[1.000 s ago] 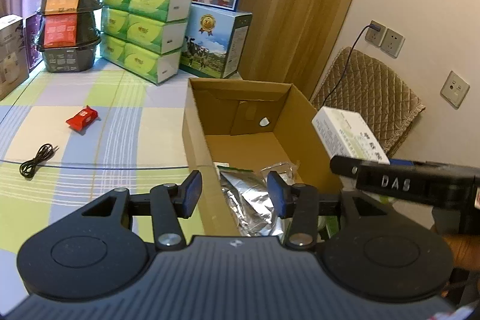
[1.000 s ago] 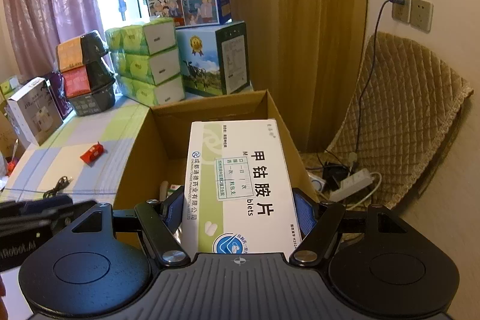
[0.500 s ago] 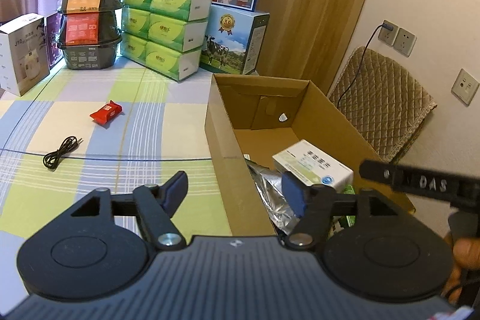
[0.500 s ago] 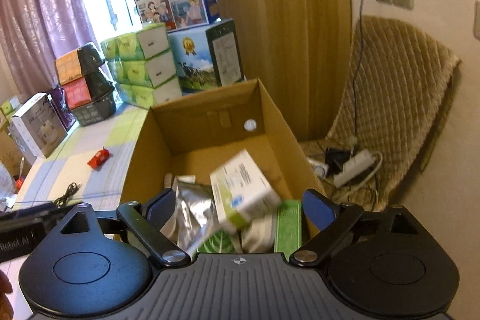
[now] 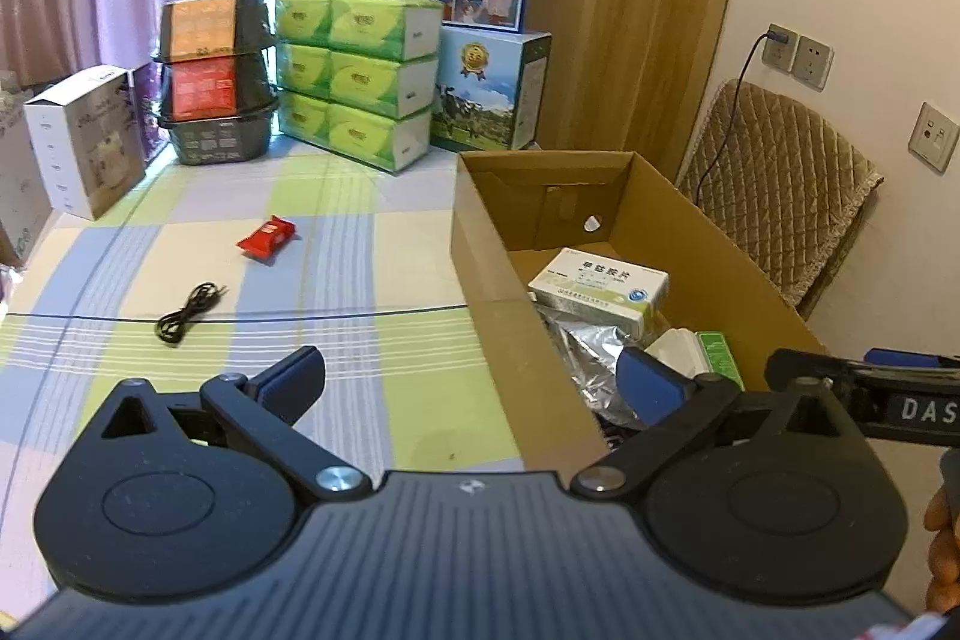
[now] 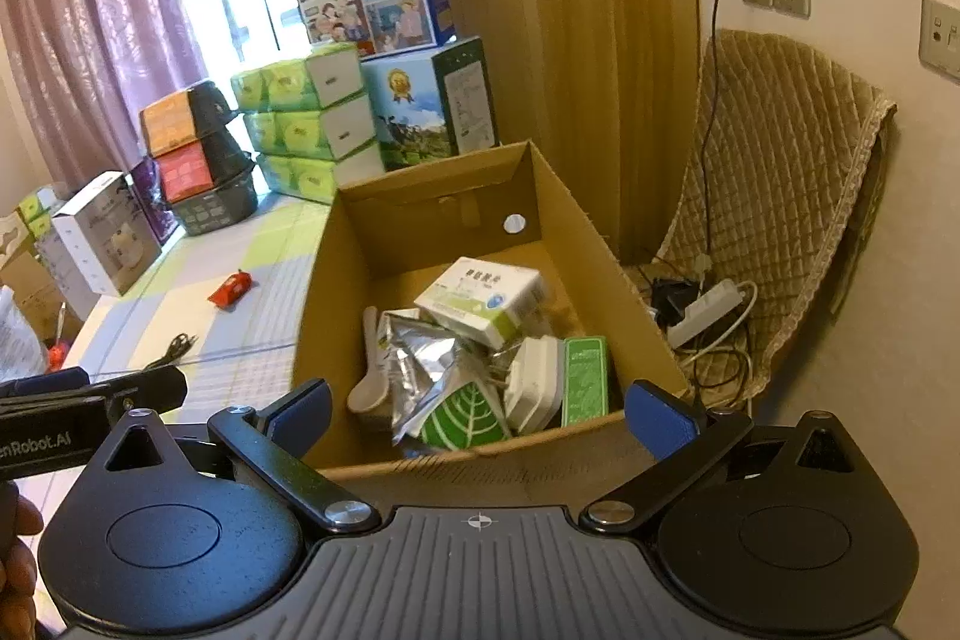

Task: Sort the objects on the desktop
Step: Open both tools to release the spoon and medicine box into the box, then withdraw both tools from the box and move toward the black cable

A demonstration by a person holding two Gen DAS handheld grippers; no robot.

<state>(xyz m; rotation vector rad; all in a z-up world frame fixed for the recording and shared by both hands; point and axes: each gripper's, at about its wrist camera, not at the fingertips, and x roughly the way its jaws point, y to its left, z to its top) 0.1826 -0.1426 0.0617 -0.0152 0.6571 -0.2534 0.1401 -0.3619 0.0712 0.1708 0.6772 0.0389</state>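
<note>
An open cardboard box (image 5: 480, 244) (image 6: 324, 280) stands at the table's right edge. Inside it a white and green medicine box (image 5: 600, 283) (image 6: 486, 301) lies on top of a silver foil pouch (image 6: 420, 358), a white spoon (image 6: 367, 376) and other small packs. A red snack packet (image 5: 267, 238) (image 6: 230, 289) and a coiled black cable (image 5: 186, 313) (image 6: 174, 349) lie on the checked tablecloth left of the box. My left gripper (image 5: 471, 379) is open and empty near the box's front left corner. My right gripper (image 6: 480, 412) is open and empty above the box's near wall.
Green tissue packs (image 5: 360, 82), milk cartons (image 5: 486, 88), stacked black bowls (image 5: 213, 82) and a white box (image 5: 84, 142) line the back of the table. A quilted chair (image 6: 780, 196) and a power strip (image 6: 708, 304) lie right of the box.
My right gripper opened and the medicine box dropped into the cardboard box. Both grippers pulled back, and the left one opened wider.
</note>
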